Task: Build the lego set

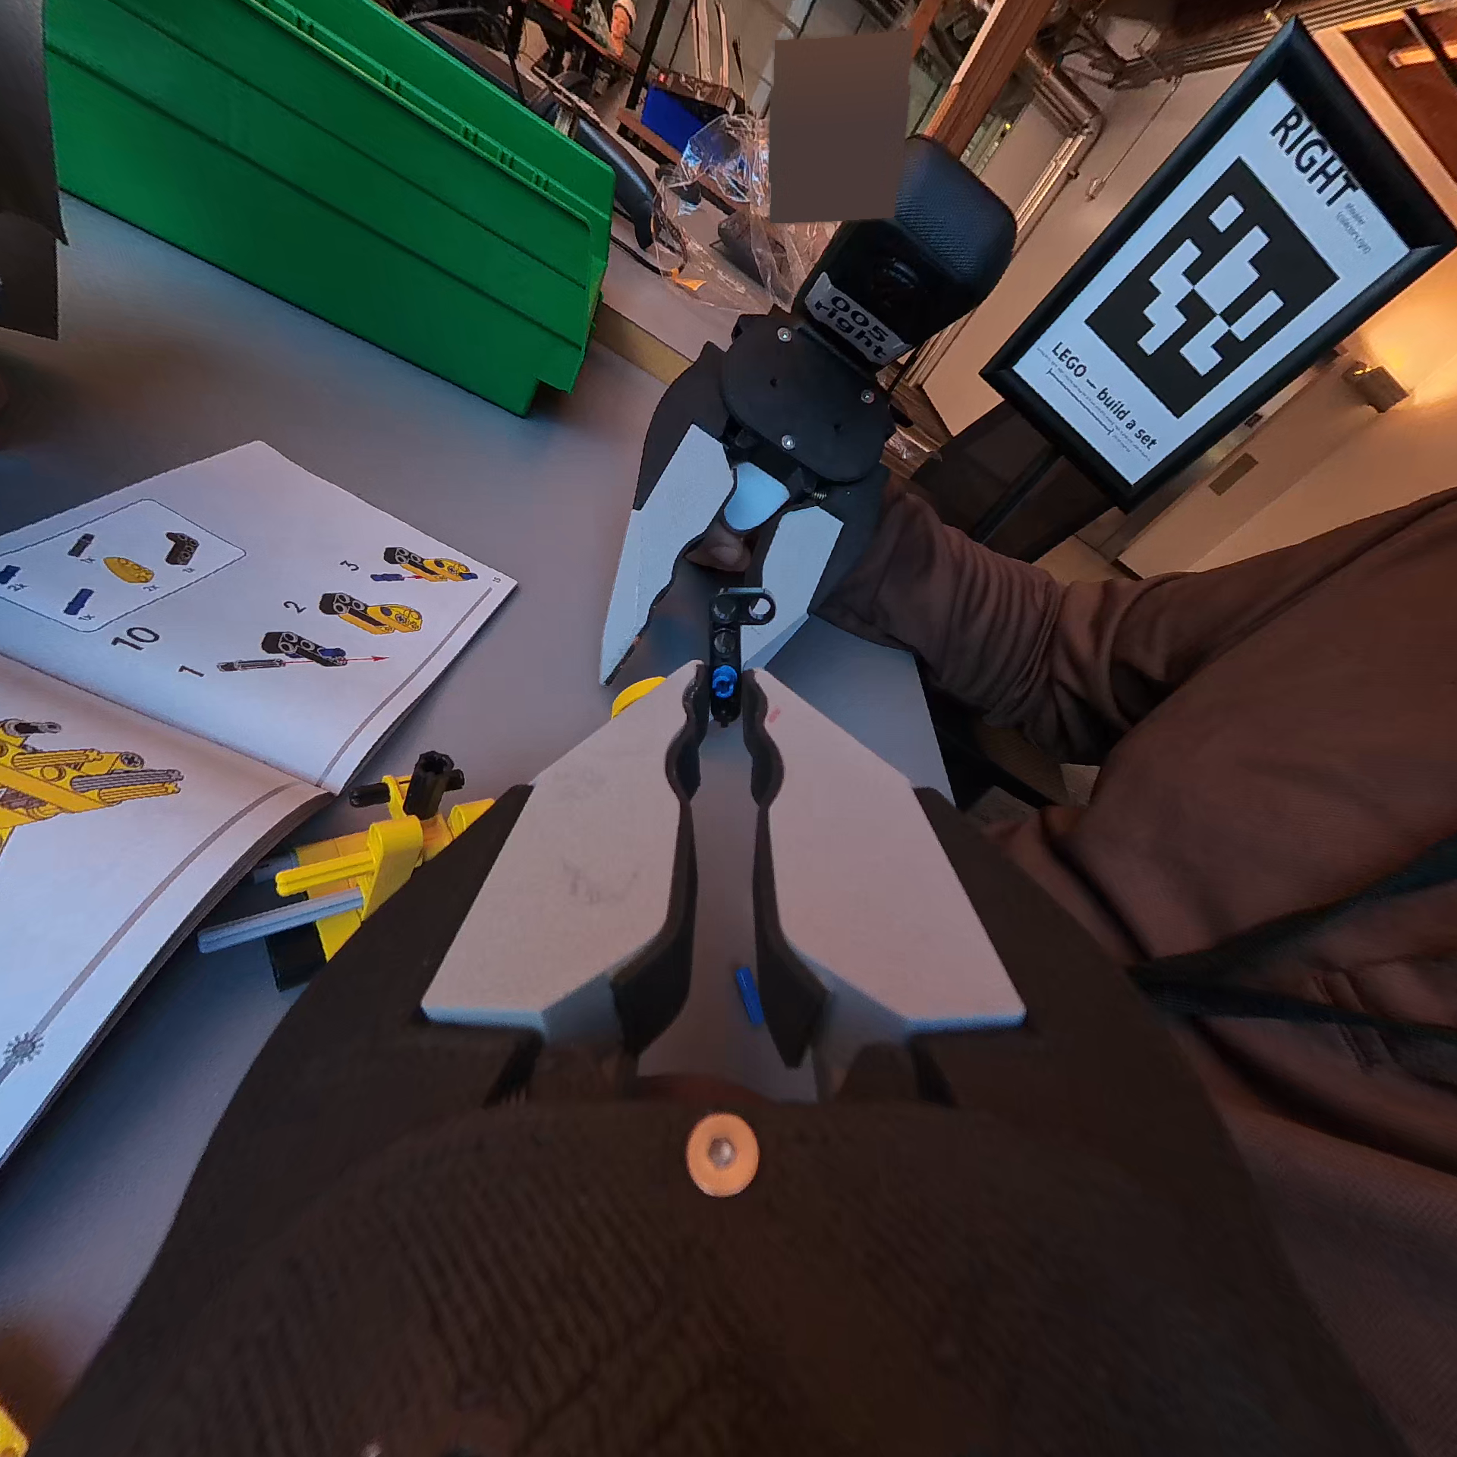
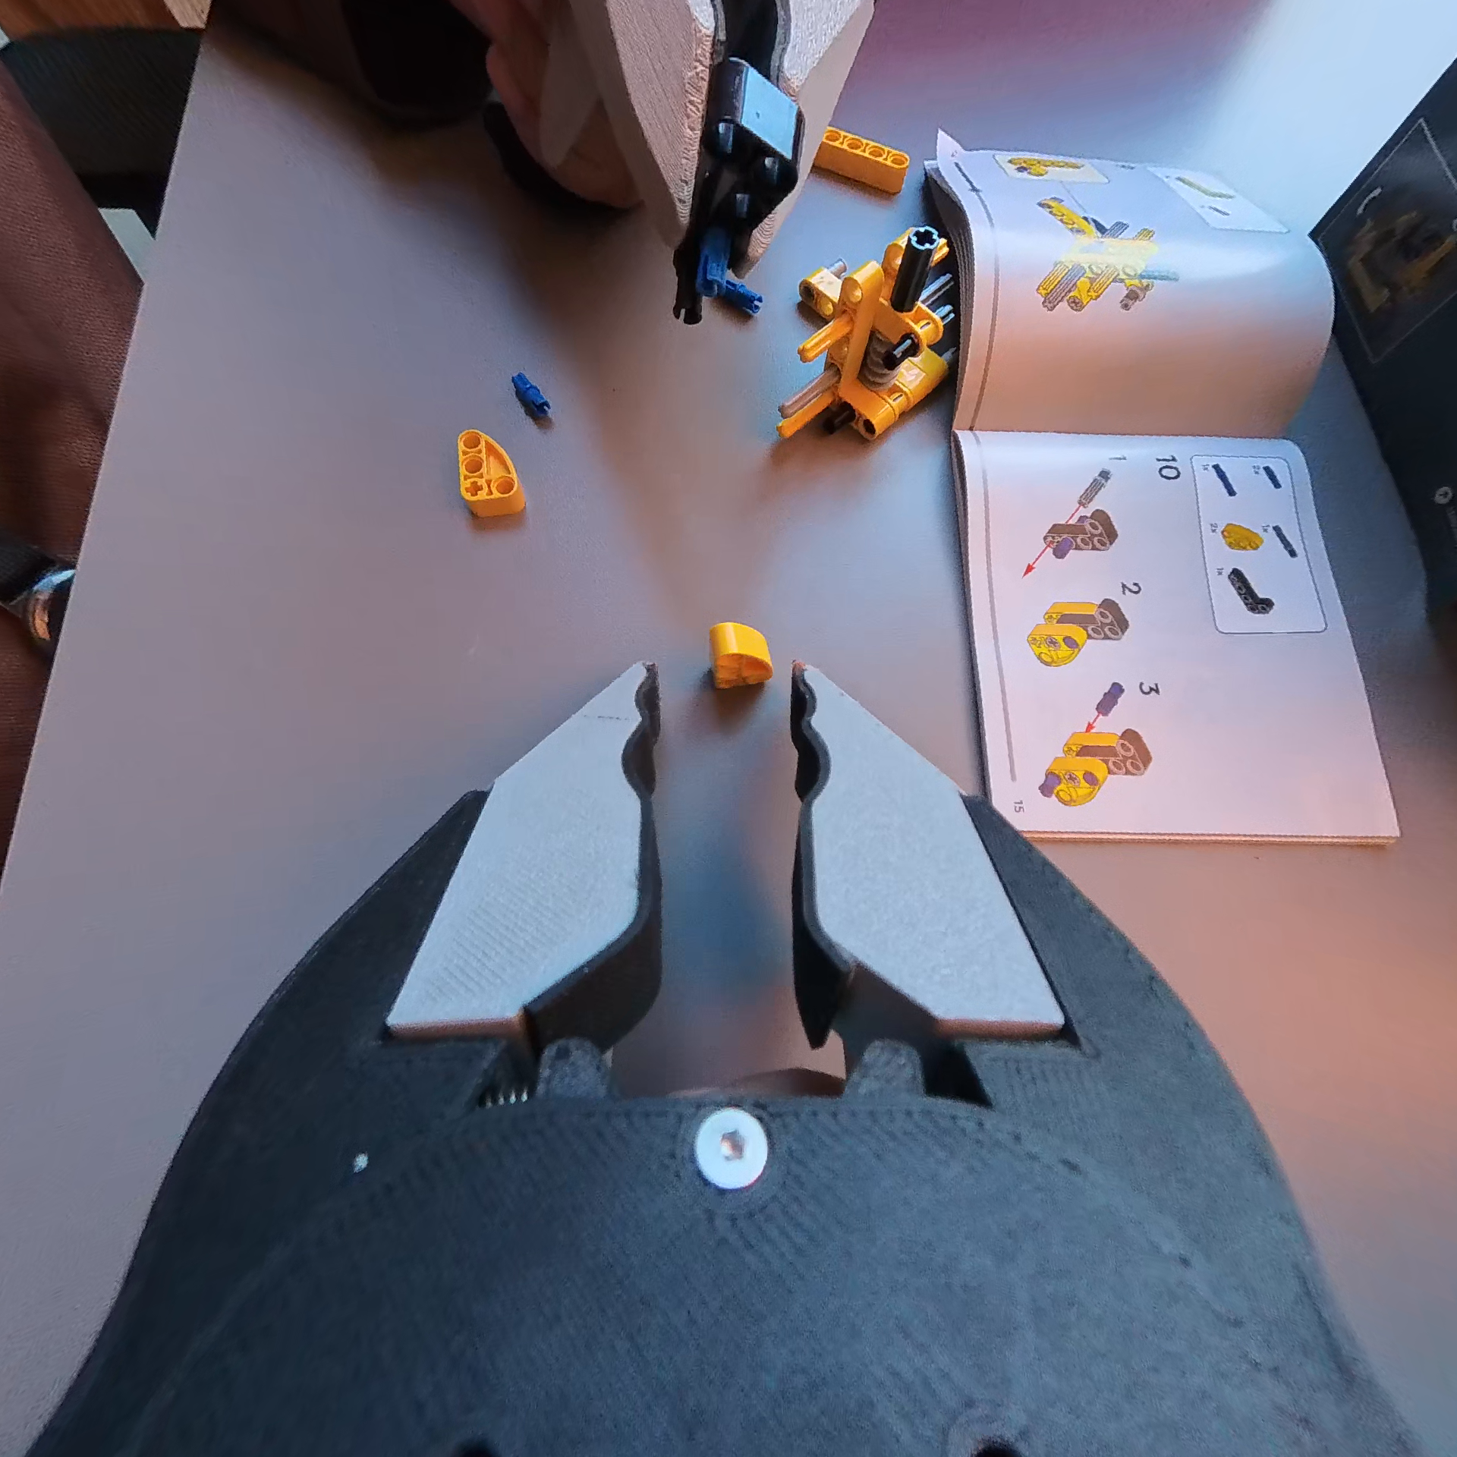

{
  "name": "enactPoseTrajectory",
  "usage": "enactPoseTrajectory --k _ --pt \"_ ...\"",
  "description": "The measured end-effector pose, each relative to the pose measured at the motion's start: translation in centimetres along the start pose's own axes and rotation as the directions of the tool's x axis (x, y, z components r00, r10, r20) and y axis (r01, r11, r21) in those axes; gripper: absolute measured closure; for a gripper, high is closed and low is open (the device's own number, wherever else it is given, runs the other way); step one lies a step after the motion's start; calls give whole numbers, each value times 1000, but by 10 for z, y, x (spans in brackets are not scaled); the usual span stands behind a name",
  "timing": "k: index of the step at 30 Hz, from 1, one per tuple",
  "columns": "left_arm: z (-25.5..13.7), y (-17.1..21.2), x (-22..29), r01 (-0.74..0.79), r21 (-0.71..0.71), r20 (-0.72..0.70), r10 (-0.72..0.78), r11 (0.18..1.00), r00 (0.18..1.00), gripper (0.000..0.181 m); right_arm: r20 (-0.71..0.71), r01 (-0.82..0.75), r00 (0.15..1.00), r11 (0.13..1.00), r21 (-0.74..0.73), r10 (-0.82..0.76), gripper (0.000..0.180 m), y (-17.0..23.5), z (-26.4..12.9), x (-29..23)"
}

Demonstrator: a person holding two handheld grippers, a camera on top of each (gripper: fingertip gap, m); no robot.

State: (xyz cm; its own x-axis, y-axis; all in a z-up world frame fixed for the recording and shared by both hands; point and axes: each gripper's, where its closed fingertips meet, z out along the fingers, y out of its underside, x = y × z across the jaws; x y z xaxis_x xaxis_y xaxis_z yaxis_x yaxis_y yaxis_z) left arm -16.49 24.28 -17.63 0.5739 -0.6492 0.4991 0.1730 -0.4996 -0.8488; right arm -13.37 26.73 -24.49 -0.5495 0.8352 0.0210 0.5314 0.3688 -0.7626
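Gripping black bent beam [image 1: 729,631] with blue pin in your left tool [image 1: 721,694], holding it clenched above surface [image 2: 315,709]. Your right tool [image 2: 721,678] is hanging released, small yellow curved piece [image 2: 739,654] lying between its tips. Yellow assembly [image 2: 867,347] is sitting beside instruction booklet [image 2: 1167,631].

Your left gripper [image 1: 724,694] is clamped on a black angled beam [image 1: 729,631] carrying a blue pin [image 1: 723,683]. Just past it, your right gripper [image 1: 694,631] hangs with its fingers spread. The instruction booklet [image 1: 236,631] lies open toward the tabletop's [image 1: 473,441] left edge, the yellow assembly [image 1: 370,859] touching its page edge, a green bin [image 1: 331,205] behind.
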Motion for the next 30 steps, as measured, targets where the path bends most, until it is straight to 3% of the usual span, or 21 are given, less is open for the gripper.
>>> enactPoseTrajectory --k 30 --pt "-1 -3 2 19 21 -28 -18 1000 999 176 -19 1 1000 1000 16 0 151 -1 -1 2"
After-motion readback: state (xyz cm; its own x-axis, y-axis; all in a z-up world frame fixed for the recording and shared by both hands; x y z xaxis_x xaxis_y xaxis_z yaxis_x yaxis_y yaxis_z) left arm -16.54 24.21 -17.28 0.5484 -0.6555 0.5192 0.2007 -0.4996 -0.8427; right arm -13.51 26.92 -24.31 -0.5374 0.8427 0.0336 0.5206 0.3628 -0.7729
